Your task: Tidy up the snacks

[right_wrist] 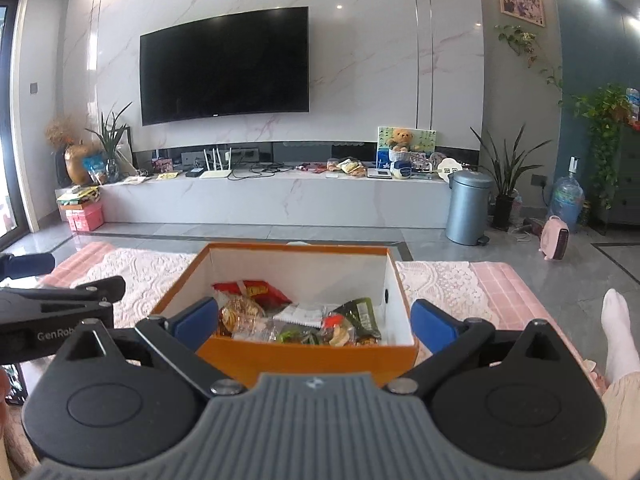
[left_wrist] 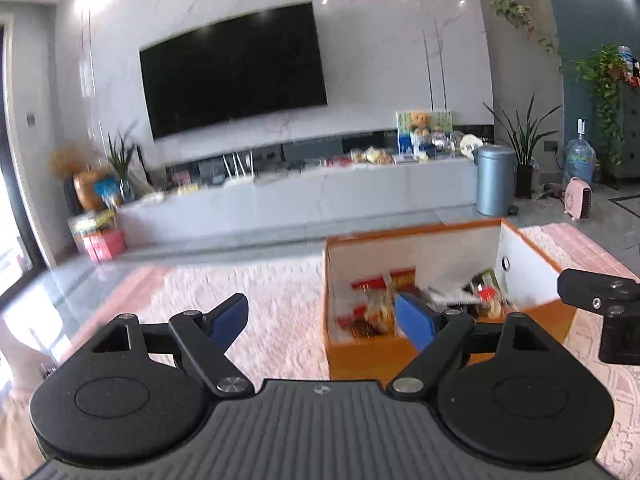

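Orange cardboard box [right_wrist: 304, 356] with white lining on pink rug, snack packets [right_wrist: 296, 320] heaped inside. Right gripper [right_wrist: 316, 322] at six o'clock, left gripper [left_wrist: 324, 320] at nine o'clock: both spread wide, empty. Advice: pick topmost packet, descend vertically, clear box walls.

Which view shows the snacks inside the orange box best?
The right wrist view: the snacks lie sharp and centred in the orange box. The left wrist view shows them blurred, partly hidden behind a blue fingertip.

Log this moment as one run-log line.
stage: snacks in orange box on rug | left gripper: open, empty | right gripper: open, empty, before box
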### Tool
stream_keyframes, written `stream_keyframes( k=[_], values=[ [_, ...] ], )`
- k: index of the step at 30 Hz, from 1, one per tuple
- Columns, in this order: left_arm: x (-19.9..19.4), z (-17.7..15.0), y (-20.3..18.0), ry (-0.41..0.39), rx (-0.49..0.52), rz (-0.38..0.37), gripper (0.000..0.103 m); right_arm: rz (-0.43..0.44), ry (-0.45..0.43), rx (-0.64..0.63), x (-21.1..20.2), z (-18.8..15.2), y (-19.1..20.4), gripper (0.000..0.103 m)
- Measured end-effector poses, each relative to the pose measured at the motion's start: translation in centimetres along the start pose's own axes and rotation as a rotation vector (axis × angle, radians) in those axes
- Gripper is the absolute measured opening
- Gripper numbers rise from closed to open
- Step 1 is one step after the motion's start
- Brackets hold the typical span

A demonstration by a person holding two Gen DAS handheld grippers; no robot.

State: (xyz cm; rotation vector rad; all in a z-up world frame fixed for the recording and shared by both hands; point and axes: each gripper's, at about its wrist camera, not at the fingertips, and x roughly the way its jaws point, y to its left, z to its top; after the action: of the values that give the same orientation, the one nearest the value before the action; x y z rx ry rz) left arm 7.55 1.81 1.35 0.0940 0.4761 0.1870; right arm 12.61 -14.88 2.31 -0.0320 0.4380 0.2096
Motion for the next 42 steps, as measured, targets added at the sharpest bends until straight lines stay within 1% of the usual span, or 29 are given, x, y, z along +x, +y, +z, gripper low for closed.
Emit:
stream_keyframes(
  k=[4, 6, 10, 15, 19, 21, 28, 42],
  values=[
    [1.3, -1.6, 0.2, 0.071, -0.050, 0.014, 0.098, 0.008, 0.028, -0.017, 1.4, -1.7, 0.5, 0.099],
    [1.6, -2.1, 0.4, 0.084, -0.064, 0.005, 0.098, 0.005, 0.045, -0.019, 2.0, -2.7, 0.5, 0.099],
    [1.9, -2.3, 0.3, 0.103, -0.061, 0.000, 0.098, 0.002, 0.062, -0.047, 3.0, -4.1, 0.3, 0.099],
    [2.1, -2.9, -0.3, 0.111, -0.054, -0.017, 0.098, -0.014, 0.073, -0.054, 3.6, -4.9, -0.3, 0.099],
    [2.8, -3.3, -0.8, 0.153, -0.049, -0.044, 0.098, 0.009, 0.095, -0.026, 3.9, -5.0, -0.8, 0.099],
    [3.1, -3.5, -1.1, 0.169, -0.042, -0.043, 0.098, 0.015, 0.100, -0.025, 4.1, -5.1, -0.8, 0.099],
    [2.8, -3.5, -1.3, 0.172, -0.027, -0.038, 0.098, 0.019, 0.120, -0.022, 4.4, -5.4, -1.1, 0.099],
    [2.2, -3.0, -1.0, 0.163, -0.028, -0.035, 0.098, 0.030, 0.082, -0.033, 3.2, -4.9, -0.5, 0.099]
  ],
)
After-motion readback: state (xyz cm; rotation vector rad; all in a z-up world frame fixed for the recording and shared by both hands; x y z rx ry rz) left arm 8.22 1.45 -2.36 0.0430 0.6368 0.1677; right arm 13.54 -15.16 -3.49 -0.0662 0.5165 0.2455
